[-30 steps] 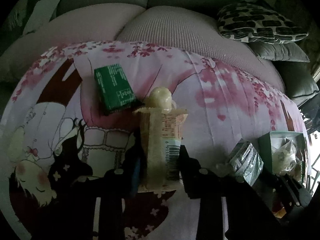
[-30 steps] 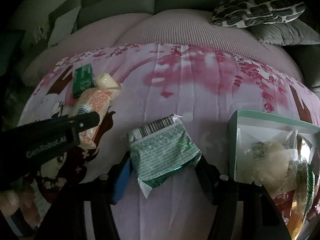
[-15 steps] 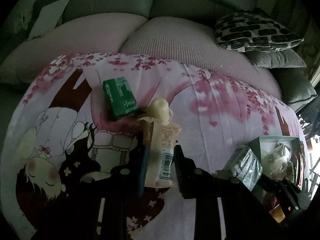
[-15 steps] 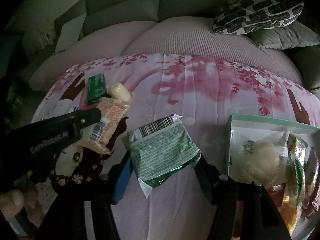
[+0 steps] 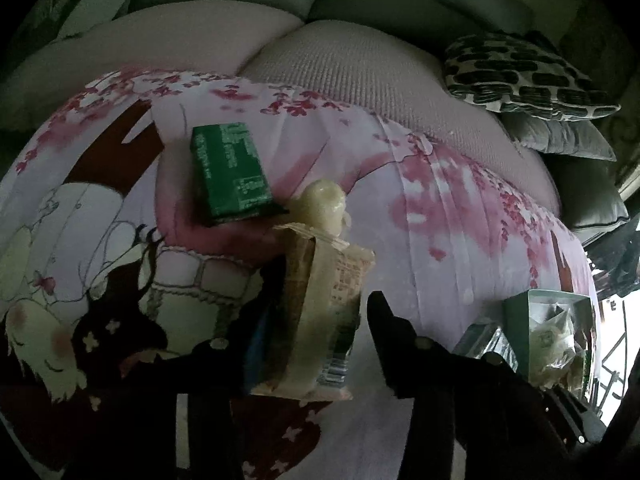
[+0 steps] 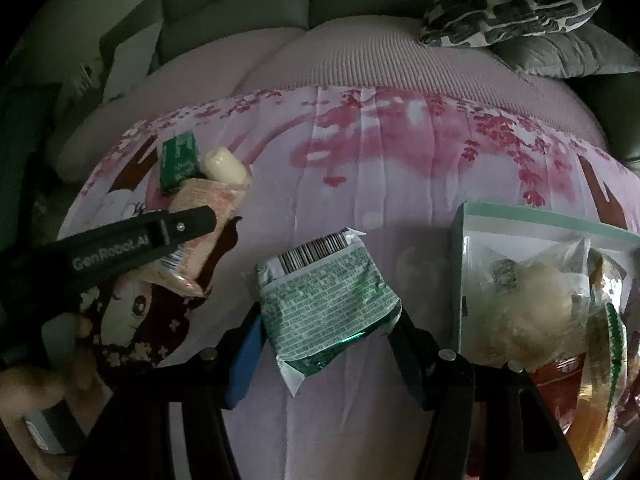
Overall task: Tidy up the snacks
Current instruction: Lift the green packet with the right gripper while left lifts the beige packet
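left wrist view: your left gripper (image 5: 320, 312) is opening, the orange snack packet (image 5: 324, 312) between its jaws, against the left one; your right gripper (image 6: 328, 320) holds the green packet (image 6: 326, 300).

Both my wrist views are dim and underexposed, colours muddy. Only bright spot is blown-out daylight at the window (image 5: 618, 320), far right of my left view. Heavy fisheye: black corners, sofa (image 6: 240, 12) bent at the rim. My hand-held gripper bodies read as near-black silhouettes. Slight softness, noise in shadows.
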{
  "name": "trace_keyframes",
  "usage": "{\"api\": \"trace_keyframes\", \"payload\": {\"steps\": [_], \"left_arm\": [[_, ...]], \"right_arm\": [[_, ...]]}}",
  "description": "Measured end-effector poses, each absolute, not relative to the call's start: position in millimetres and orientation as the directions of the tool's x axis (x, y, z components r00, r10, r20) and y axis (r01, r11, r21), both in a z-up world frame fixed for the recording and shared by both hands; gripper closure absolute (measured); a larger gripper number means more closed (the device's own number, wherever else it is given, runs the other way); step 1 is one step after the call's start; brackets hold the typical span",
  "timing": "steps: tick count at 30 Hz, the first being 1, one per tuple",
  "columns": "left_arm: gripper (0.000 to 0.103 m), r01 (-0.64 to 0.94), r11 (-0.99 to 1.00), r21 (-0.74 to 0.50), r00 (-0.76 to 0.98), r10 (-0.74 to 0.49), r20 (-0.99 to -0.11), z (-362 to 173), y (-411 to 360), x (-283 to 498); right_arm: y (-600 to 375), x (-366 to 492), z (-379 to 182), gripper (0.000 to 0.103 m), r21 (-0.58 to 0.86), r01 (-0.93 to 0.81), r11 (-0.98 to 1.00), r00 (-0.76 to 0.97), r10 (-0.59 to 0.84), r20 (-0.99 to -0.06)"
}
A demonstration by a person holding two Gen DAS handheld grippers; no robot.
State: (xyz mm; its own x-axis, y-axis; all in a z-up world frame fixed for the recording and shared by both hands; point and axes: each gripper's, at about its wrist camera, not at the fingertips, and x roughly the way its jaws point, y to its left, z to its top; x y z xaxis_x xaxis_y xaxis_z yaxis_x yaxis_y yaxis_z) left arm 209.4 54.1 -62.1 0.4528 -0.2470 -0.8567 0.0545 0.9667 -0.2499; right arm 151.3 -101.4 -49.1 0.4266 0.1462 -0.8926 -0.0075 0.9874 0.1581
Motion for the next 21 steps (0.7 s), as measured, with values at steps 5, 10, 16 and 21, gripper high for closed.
{"api": "trace_keyframes", "payload": {"steps": [5, 10, 16, 21], "left_arm": [[0.051, 0.067, 0.977, -0.204, 0.416, -0.213, -0.884, -77, 45, 213], [0.051, 0.088, 0.985, -0.148, 0.426, -0.171, -0.888, -78, 38, 214], [0.051, 0.118, 0.992, -0.042, 0.442, -0.091, -0.892, -78, 25, 214], [0.064, 0.116, 0.993, -0.037, 0.442, -0.085, -0.893, -75, 21, 214]], "right_arm": [[-102, 151, -51, 0.04, 0.163, -0.001, 0.987, 0.421, 0.148, -0.895], [-104, 153, -54, 0.04, 0.166, 0.006, 0.986, 0.412, 0.149, -0.899], [-107, 154, -56, 0.04, 0.174, 0.02, 0.985, 0.405, 0.151, -0.902], [-105, 156, -57, 0.04, 0.164, 0.023, 0.986, 0.401, 0.141, -0.905]]}}
